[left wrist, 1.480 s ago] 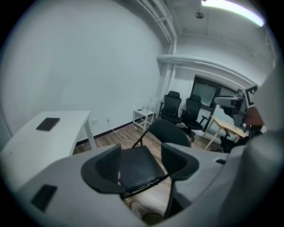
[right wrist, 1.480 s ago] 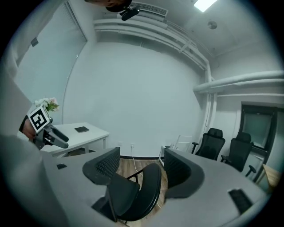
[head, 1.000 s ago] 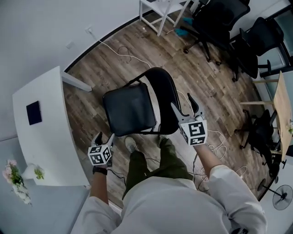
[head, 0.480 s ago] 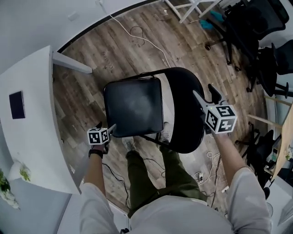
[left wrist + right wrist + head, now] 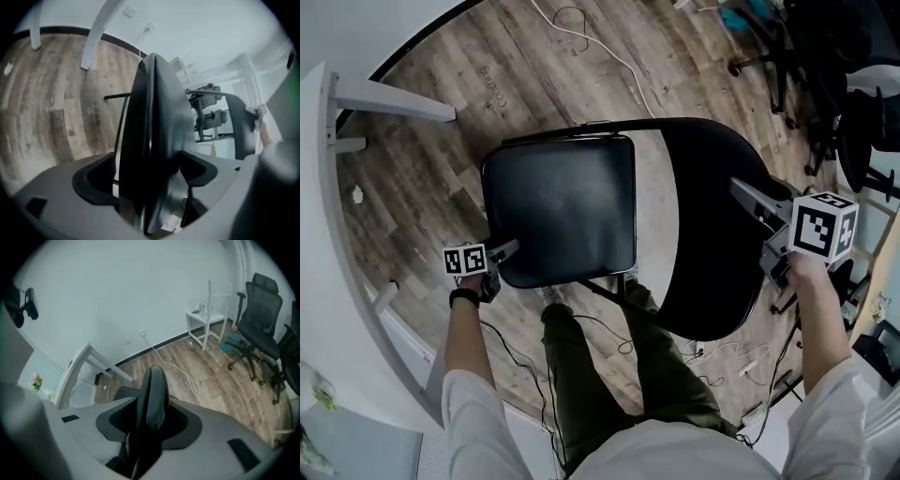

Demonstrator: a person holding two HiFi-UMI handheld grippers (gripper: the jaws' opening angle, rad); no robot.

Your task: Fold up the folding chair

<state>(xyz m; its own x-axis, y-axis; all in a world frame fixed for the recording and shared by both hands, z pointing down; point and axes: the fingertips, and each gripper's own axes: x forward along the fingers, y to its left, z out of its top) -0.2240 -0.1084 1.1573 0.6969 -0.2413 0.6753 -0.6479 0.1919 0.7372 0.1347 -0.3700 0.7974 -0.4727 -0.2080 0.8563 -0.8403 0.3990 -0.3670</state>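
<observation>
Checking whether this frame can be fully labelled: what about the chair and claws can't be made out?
Hinges and feet: head view, hidden under seat and backrest.
Right claw grip: right gripper view; it is closing with the backrest between its jaws, but dark pads blend into it, so contact is unclear.
White speck on floor: head view, too small.
Table: head view, cut off at left edge.

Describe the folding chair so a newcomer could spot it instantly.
On the wood-plank floor, directly in front of the person's legs, stands the folding chair. Unlike the wheeled office chairs at the head view's top right, it has a flat square black seat, a rounded black backrest and a thin tube frame.
</observation>
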